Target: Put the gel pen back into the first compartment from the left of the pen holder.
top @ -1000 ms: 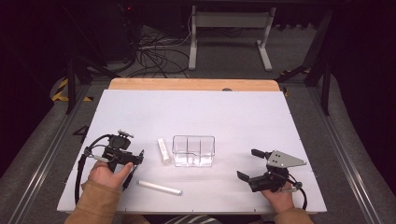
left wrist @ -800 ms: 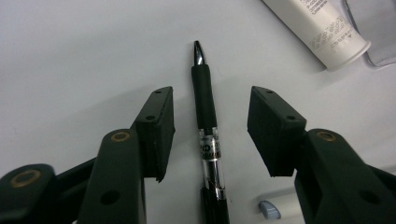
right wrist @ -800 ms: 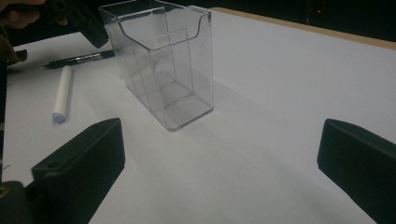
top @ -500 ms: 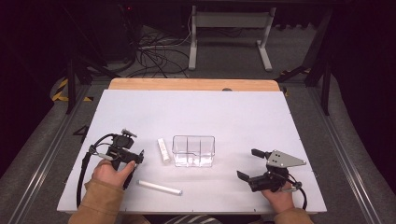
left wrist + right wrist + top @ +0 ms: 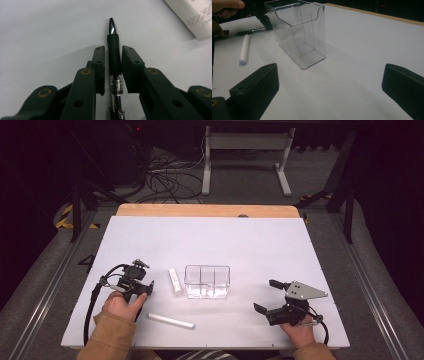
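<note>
A black pen (image 5: 114, 62) lies flat on the white table (image 5: 210, 245). My left gripper (image 5: 113, 48) straddles its rubber grip, one jaw close on each side with a thin gap, so it is open. From above, the left gripper (image 5: 148, 287) sits at the front left, a hand behind it. A clear plastic compartment box (image 5: 207, 281) stands upright mid-table, empty. My right gripper (image 5: 264, 295) rests at the front right, jaws wide open, facing the box (image 5: 297, 32) with nothing between them. The pen (image 5: 252, 31) also shows beyond the box.
A short white tube (image 5: 175, 280) lies just left of the box; its printed end (image 5: 197, 17) is near the pen tip. A longer white tube (image 5: 170, 321) lies near the front edge and shows again (image 5: 244, 48). Cables and a stand are beyond the table.
The left hand and gripper shifted very slightly around the pen. The right gripper, box and tubes have not moved.
</note>
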